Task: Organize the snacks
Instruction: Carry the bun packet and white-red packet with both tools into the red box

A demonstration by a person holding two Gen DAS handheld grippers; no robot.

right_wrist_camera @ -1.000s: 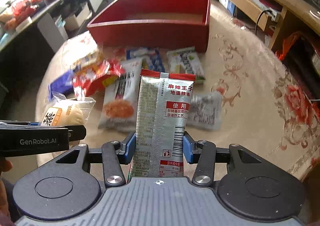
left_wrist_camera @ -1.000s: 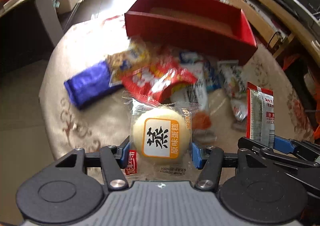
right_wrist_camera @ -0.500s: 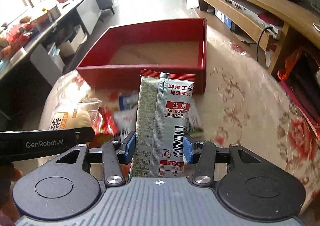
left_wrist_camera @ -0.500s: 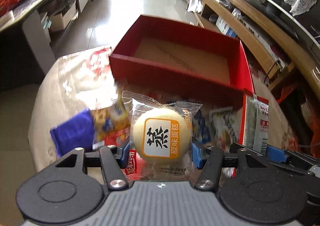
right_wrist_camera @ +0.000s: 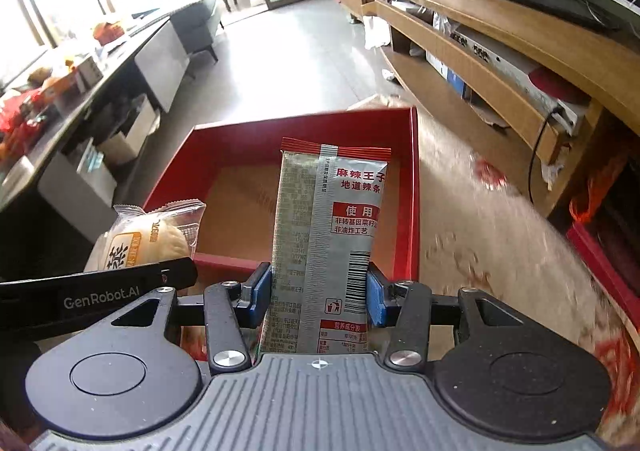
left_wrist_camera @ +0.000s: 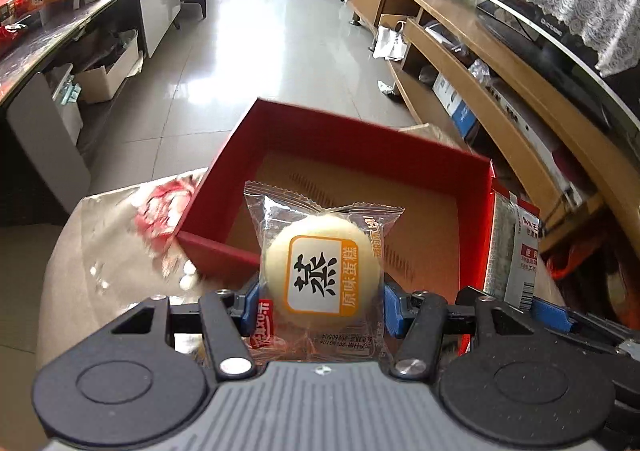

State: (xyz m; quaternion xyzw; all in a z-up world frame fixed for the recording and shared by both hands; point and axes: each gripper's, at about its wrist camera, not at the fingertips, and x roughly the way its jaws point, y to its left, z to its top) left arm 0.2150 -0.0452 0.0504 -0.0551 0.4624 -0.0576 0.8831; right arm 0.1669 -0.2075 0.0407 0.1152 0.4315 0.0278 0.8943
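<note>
Open red cardboard box [left_wrist_camera: 404, 155] with a brown floor sits centre frame in both views; no snacks show on the visible part of its floor. Left gripper [left_wrist_camera: 318, 301] is clamped on a clear-wrapped round pale steamed cake [left_wrist_camera: 320, 271], held in front of the box's near wall. Right gripper [right_wrist_camera: 318, 293] pinches an upright silver-and-red spicy strip packet [right_wrist_camera: 328, 235] at lower centre. The two grippers are close side by side. Beige floral tablecloth [right_wrist_camera: 500, 243] lies open to the right of the box.

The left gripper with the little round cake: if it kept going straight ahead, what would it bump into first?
Probably the red box: the left gripper, shut on the cake, points over the near wall at its bare cardboard floor. Depth is unclear.
</note>
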